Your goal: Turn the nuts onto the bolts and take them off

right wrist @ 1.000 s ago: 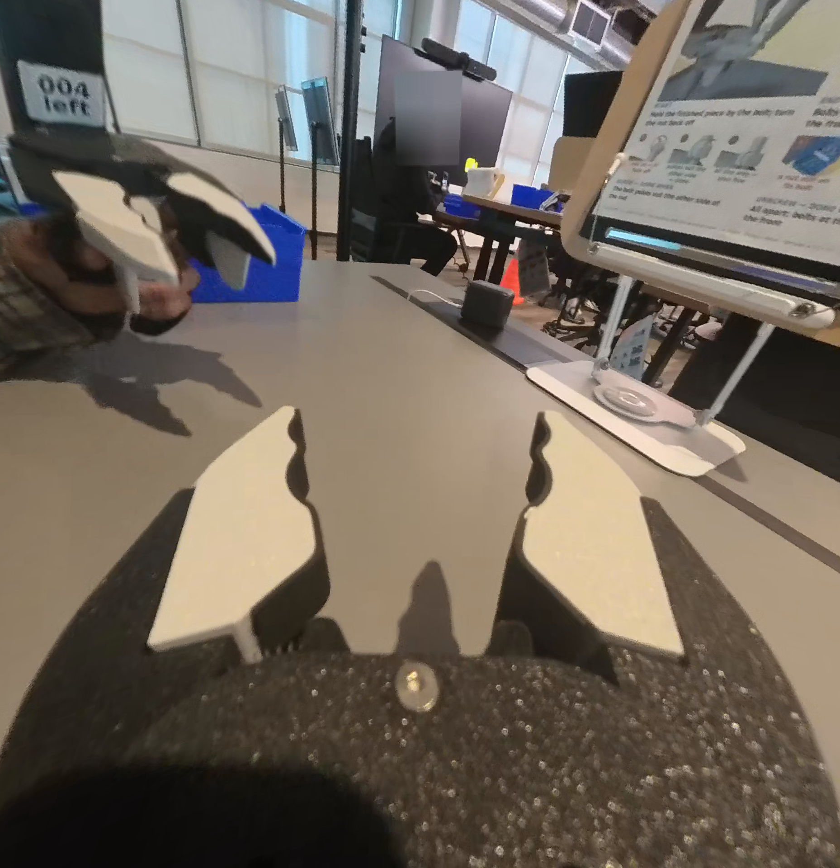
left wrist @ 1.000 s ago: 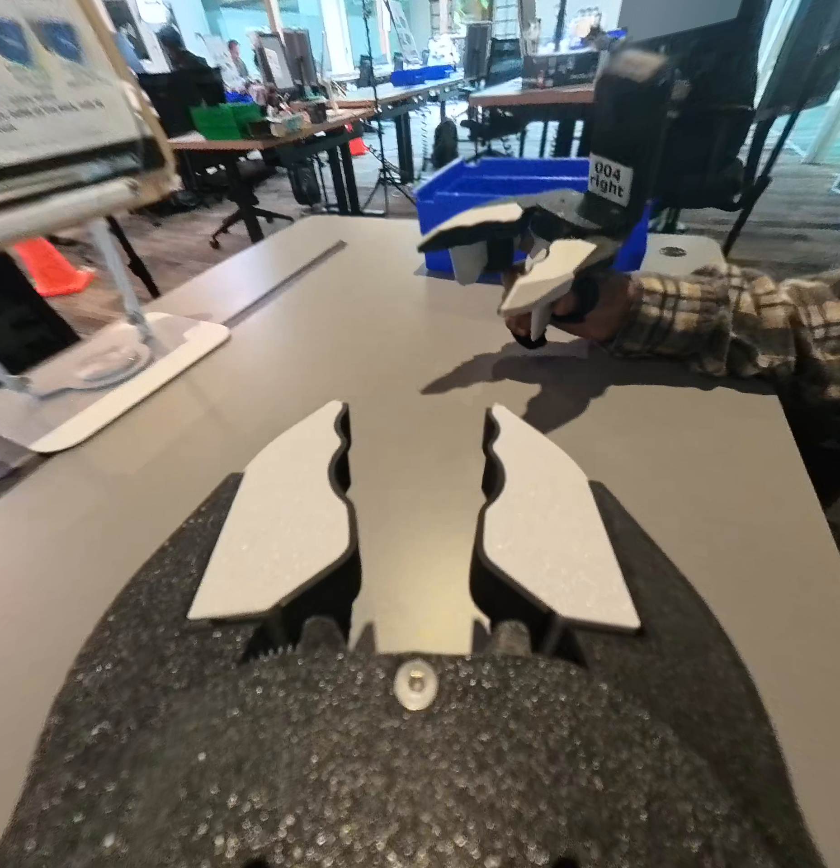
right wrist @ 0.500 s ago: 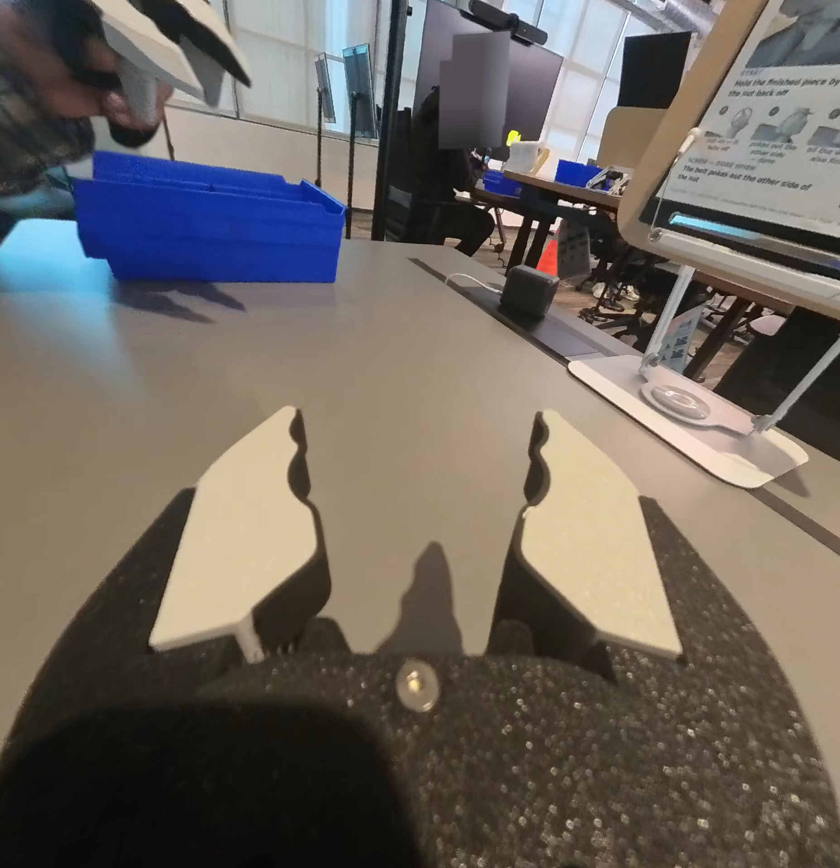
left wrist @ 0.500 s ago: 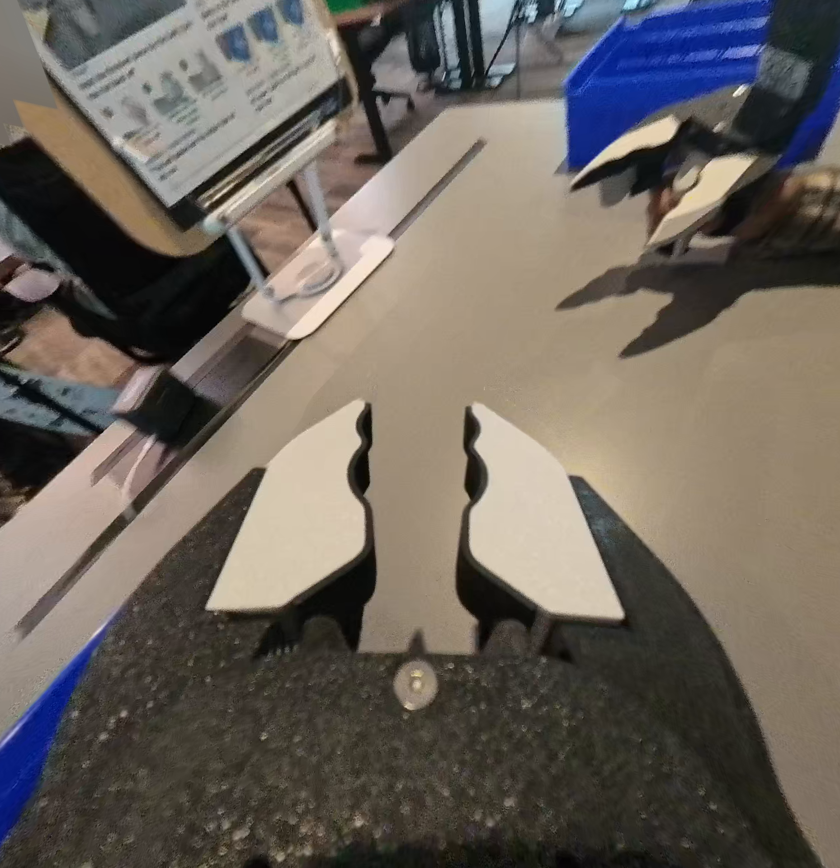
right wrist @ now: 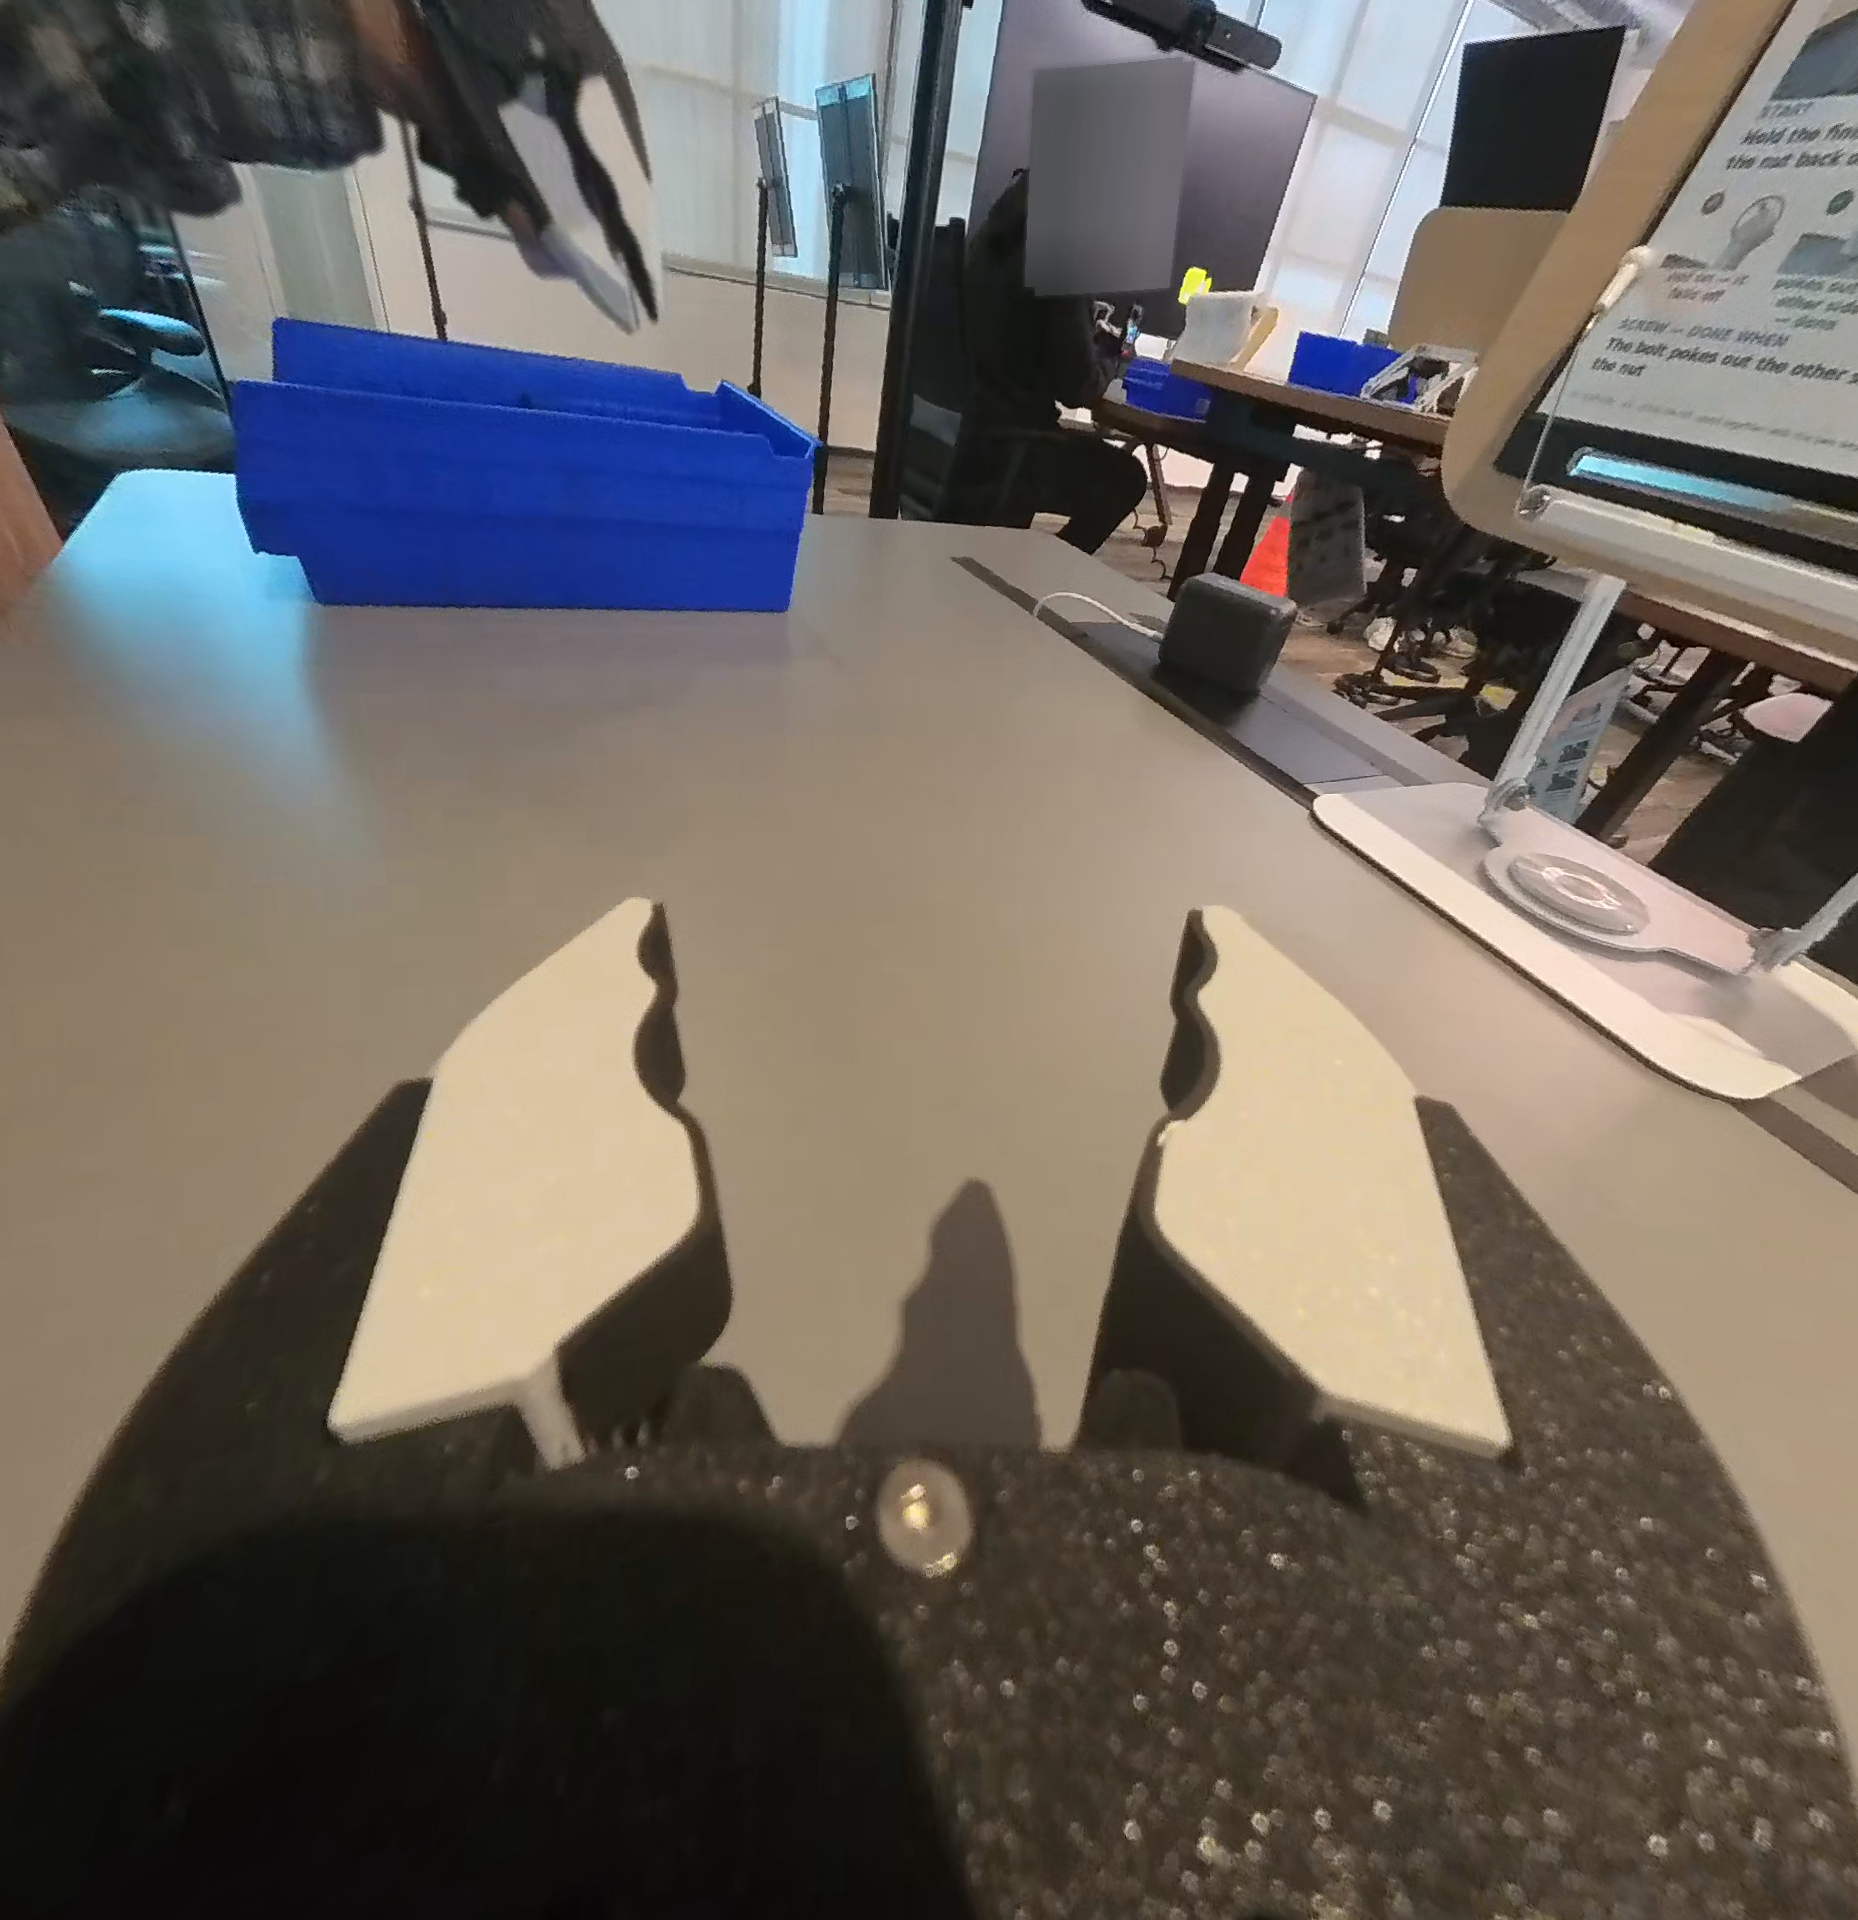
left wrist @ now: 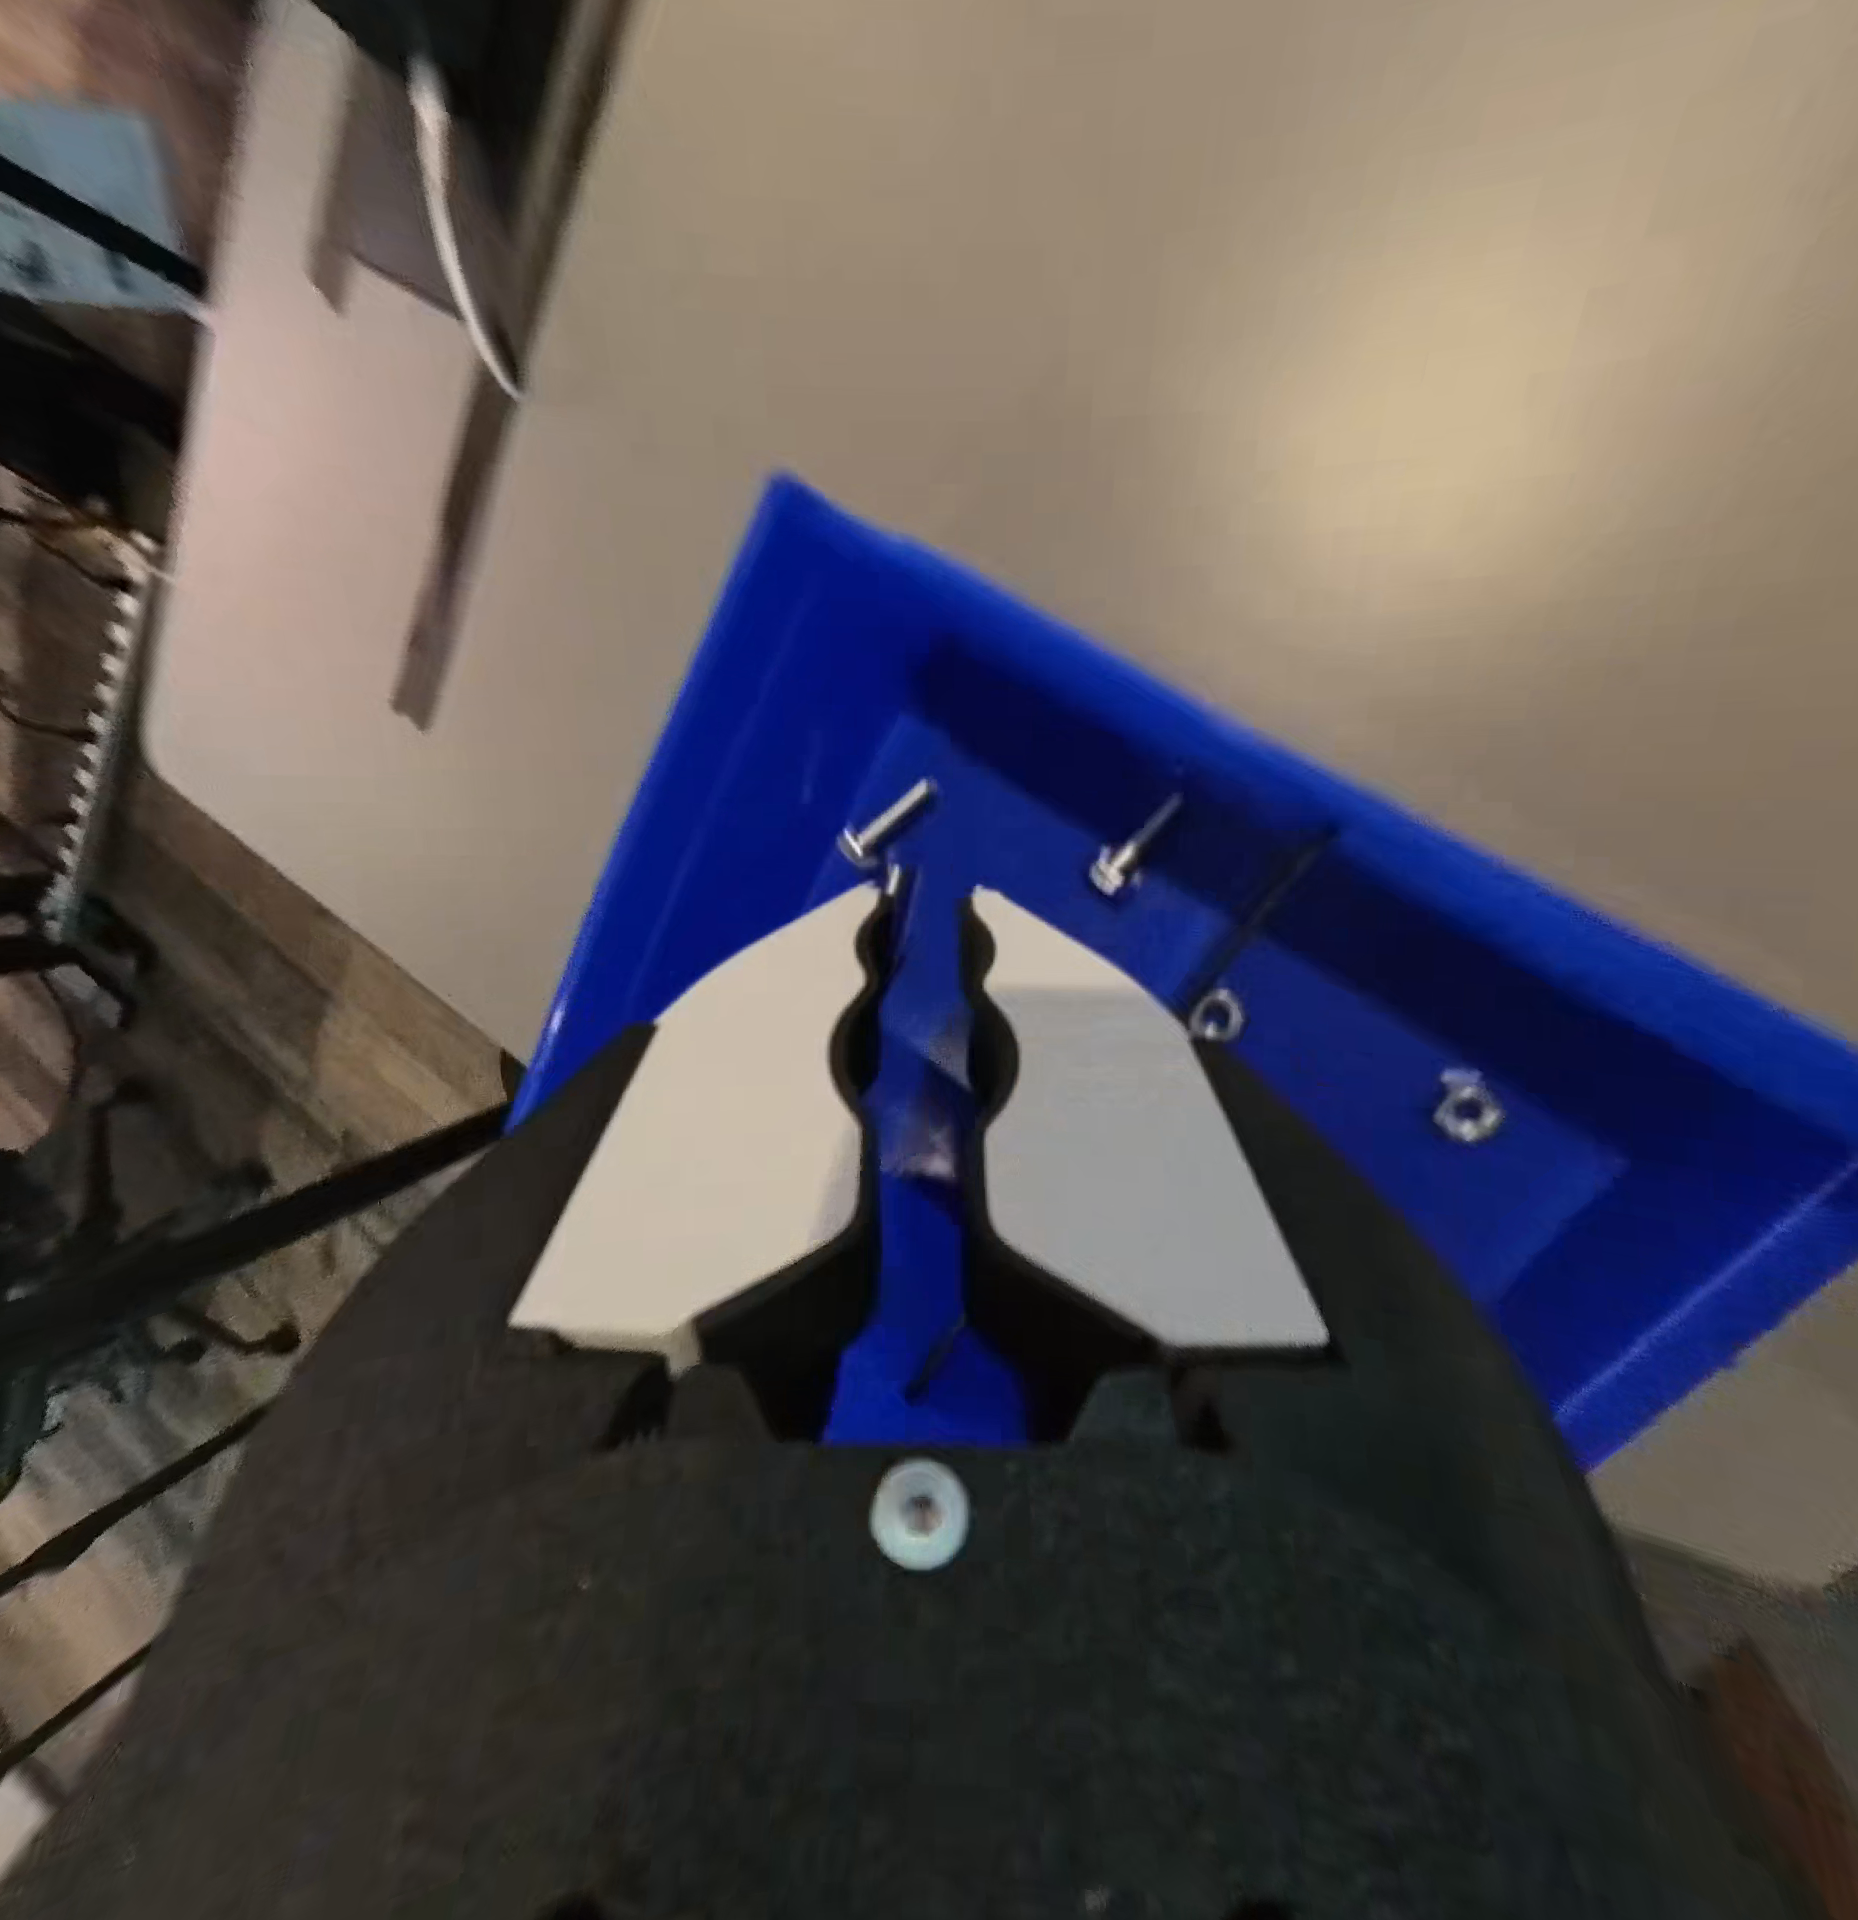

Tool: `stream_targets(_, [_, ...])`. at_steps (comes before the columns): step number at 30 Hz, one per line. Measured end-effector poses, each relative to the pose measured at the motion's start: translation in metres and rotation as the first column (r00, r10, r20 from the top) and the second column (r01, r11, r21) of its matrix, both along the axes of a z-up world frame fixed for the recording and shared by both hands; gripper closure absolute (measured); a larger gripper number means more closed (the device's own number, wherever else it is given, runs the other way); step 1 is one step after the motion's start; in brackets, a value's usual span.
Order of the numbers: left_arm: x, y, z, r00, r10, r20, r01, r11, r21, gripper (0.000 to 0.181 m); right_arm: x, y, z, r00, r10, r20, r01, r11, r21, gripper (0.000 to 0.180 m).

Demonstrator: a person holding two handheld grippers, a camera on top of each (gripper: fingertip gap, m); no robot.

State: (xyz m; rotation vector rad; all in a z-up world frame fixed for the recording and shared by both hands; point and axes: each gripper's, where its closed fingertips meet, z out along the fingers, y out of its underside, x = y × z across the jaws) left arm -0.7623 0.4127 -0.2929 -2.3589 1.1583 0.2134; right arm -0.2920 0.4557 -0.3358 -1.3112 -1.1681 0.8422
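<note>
In the left wrist view I look down into a blue bin. On its floor lie two silver bolts and two loose nuts. My left gripper hovers over the bin, its tips just short of the nearer bolt, jaws narrowly apart with nothing between them. My right gripper is wide open and empty, low over the grey table. In the right wrist view the bin stands at the far left, with the left gripper blurred above it.
A tablet on a stand with a white base stands at the right. A black cube with a white cable sits in the table's cable slot. A person sits at a desk behind. The table edge and floor show left of the bin. My right fingertips sit around 50 cm from my left ones. The white base is closer to my right gripper, around 35 cm from its tips; the left tips are 60 cm off.
My left gripper has swung away from the table's middle to above the bin, tilted downward, and its jaws have narrowed. My right gripper has stayed low and open, turning slightly.
</note>
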Motion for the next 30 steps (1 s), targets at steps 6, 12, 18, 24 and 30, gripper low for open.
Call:
stream_targets(6, [-0.043, 0.003, -0.059, 0.985, -0.013, -0.17, -0.024, 0.977, -0.214, 0.167, 0.003, 0.006, -0.004, 1.0, -0.011, -0.004, 0.011, 1.0, -0.025, 0.089])
stream_targets(12, [-0.057, 0.013, -0.089, 0.973, -0.042, -0.229, -0.025, 0.959, -0.284, 0.165, 0.003, 0.008, -0.006, 1.0, -0.013, 0.004, 0.014, 0.999, -0.03, 0.089])
stream_targets(18, [-0.062, 0.019, -0.112, 0.951, -0.091, -0.296, -0.017, 0.939, -0.344, 0.16, 0.004, 0.009, -0.006, 1.0, -0.014, 0.005, 0.014, 0.999, -0.031, 0.089])
stream_targets(24, [-0.071, 0.022, -0.122, 0.939, -0.101, -0.33, -0.026, 0.933, -0.36, 0.157, 0.004, 0.009, -0.006, 1.0, -0.011, 0.001, 0.011, 0.999, -0.036, 0.089])
stream_targets(30, [-0.08, 0.021, -0.128, 0.933, -0.085, -0.35, -0.052, 0.93, -0.365, 0.155, 0.002, 0.007, -0.007, 1.0, -0.001, 0.009, 0.002, 0.999, -0.036, 0.089])
